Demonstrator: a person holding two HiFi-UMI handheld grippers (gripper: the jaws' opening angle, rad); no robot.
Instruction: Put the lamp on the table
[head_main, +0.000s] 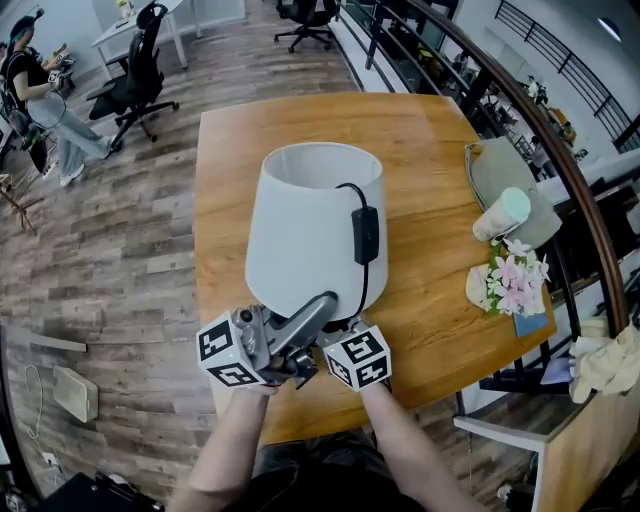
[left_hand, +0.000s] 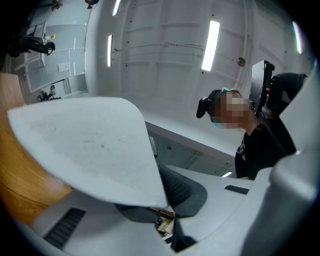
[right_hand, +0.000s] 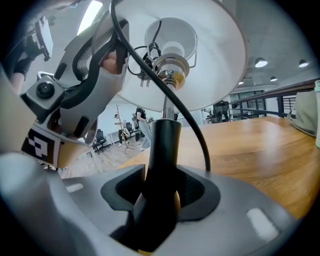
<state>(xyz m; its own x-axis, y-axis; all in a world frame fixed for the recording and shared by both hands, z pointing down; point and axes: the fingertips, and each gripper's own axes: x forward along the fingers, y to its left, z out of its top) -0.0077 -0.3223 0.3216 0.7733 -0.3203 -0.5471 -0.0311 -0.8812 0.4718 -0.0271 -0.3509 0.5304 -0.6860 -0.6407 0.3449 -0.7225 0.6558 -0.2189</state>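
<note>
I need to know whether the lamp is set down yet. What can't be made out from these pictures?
- Lamp base: in the head view the shade, left gripper and right gripper cover it. The right gripper view cuts it off below the clamped stem.
- Contact with the table: cannot be told, since the base is hidden.
- Cord end: it drops behind the right gripper's body.
- Left gripper view: the shade blocks most of the table.
</note>
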